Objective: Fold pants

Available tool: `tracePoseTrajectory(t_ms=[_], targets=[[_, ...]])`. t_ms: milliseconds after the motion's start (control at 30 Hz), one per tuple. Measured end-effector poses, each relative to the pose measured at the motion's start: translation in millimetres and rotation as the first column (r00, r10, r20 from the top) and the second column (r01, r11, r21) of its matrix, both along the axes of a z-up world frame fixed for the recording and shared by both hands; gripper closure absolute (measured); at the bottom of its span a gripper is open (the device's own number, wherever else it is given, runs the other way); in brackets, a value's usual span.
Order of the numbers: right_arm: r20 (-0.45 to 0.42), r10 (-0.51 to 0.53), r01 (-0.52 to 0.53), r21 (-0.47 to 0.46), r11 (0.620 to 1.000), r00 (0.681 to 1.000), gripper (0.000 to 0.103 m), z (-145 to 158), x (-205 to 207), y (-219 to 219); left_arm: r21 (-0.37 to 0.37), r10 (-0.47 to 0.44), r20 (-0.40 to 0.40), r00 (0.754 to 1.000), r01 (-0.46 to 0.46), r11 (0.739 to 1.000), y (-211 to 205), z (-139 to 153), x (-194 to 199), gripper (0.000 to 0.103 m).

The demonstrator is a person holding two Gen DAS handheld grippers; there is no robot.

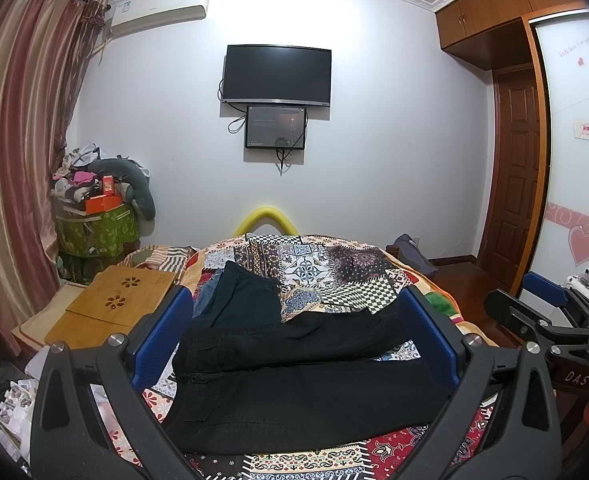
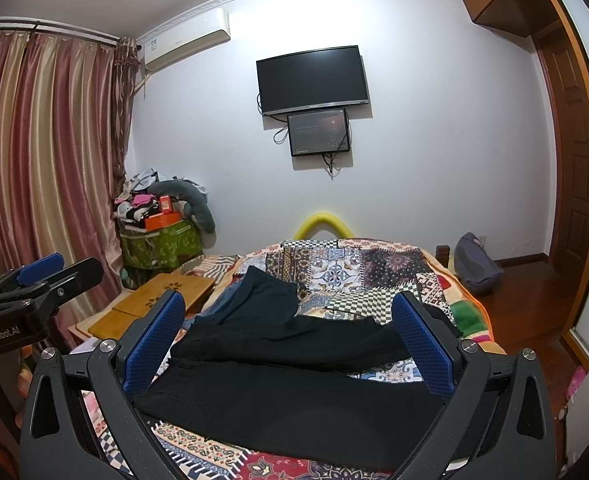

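Black pants [image 1: 294, 384] lie spread flat on the patterned bedspread [image 1: 334, 272], waist to the left, both legs running right; they also show in the right wrist view [image 2: 294, 392]. My left gripper [image 1: 294, 336] hovers above them, open and empty, blue pads wide apart. My right gripper [image 2: 290, 344] is also open and empty above the pants. Each gripper shows in the other's view: the right one [image 1: 550, 312] at the right edge, the left one [image 2: 34, 276] at the left edge.
A second dark garment [image 1: 242, 296] lies on the bed behind the pants, over some denim. A bamboo lap desk [image 1: 110, 308] sits left of the bed. A green bin piled with clutter [image 1: 94, 216] stands by the curtain. A bag [image 2: 474, 264] is on the floor right.
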State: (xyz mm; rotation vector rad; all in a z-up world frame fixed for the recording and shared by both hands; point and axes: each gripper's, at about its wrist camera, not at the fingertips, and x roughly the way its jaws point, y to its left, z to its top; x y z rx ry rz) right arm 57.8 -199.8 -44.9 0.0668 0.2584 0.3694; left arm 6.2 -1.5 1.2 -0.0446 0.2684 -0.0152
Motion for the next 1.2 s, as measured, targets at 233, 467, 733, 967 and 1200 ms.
tracePoseTrajectory(t_ms=[233,467,733,967,1200], targets=[[-0.009,-0.003,0.003,-0.003,1.0,1.0,0.0,-1,6,-4,0.003,-0.003,-0.006,1.0,0.003,1.0,1,0,2,0.0],[-0.034,-0.001,0.0,-0.012,1.0,0.999,0.0,-8,26,0,0.006,-0.001,-0.038,0.999,0.001,1.0,8,-9,22,0.0],[-0.089,0.006,-0.011,-0.054,0.998,0.996,0.0,-29,78,8,-0.006,0.017,-0.143,0.99,-0.018,1.0,41,-30,102,0.0],[-0.142,0.007,-0.034,-0.189,0.981,0.99,0.001,-58,148,18,-0.066,0.033,-0.331,0.943,-0.058,0.996,100,-70,204,0.0],[-0.272,0.061,-0.131,-0.249,0.96,0.96,0.001,-91,220,25,-0.005,0.113,-0.505,0.856,-0.134,0.991,160,-127,299,0.0]])
